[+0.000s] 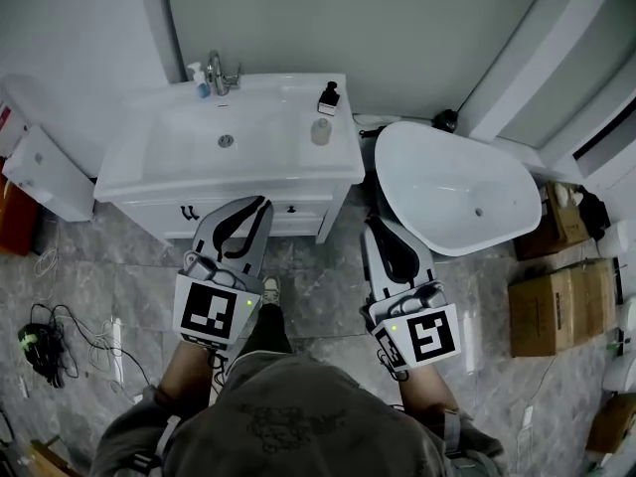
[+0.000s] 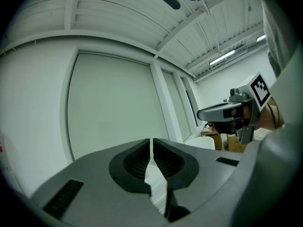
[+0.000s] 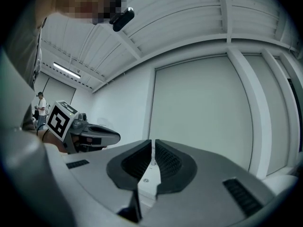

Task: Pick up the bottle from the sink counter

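Against grey wall, white sink counter, bathtub

White sink counter: a black-capped bottle and a pale little container sit along its right side (near each other), and a small blue bottle stands by the faucet.

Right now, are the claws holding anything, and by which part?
Nothing is held. The left claw and the right claw are both shut and empty, short of the sink counter.
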`<state>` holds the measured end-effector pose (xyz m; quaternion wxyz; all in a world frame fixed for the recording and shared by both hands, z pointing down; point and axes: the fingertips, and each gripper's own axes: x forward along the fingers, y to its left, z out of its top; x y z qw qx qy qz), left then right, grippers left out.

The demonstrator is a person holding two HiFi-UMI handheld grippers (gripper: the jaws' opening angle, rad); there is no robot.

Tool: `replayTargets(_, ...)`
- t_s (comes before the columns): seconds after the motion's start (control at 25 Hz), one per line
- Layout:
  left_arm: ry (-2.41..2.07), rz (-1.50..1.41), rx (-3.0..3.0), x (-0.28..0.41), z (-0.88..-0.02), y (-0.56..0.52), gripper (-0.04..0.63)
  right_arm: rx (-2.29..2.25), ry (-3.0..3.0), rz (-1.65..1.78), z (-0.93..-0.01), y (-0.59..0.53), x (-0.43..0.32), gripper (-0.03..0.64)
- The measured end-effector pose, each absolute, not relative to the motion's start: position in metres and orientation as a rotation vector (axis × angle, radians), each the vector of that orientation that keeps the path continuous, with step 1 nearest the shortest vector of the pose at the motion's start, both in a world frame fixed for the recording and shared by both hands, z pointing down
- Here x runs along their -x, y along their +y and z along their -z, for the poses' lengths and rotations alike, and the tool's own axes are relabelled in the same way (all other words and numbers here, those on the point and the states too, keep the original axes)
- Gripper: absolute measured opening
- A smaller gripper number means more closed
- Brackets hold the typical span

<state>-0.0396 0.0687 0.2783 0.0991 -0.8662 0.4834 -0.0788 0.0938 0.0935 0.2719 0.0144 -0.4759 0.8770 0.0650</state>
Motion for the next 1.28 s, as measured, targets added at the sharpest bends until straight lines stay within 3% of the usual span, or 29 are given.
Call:
replayTargets(0.76, 1.329, 0.245, 2.71, 0.111, -0.276, -0.18, 0.032, 1.649, 2.684, -0.174, -0.246, -0.158, -0.019, 0.04)
replayTargets(1.28, 1.281, 0.213, 2.739, 0.122, -0.267, -0.237, 0.032, 1.685, 2.666, -0.232, -0.237, -0.217, -0.004, 0.04)
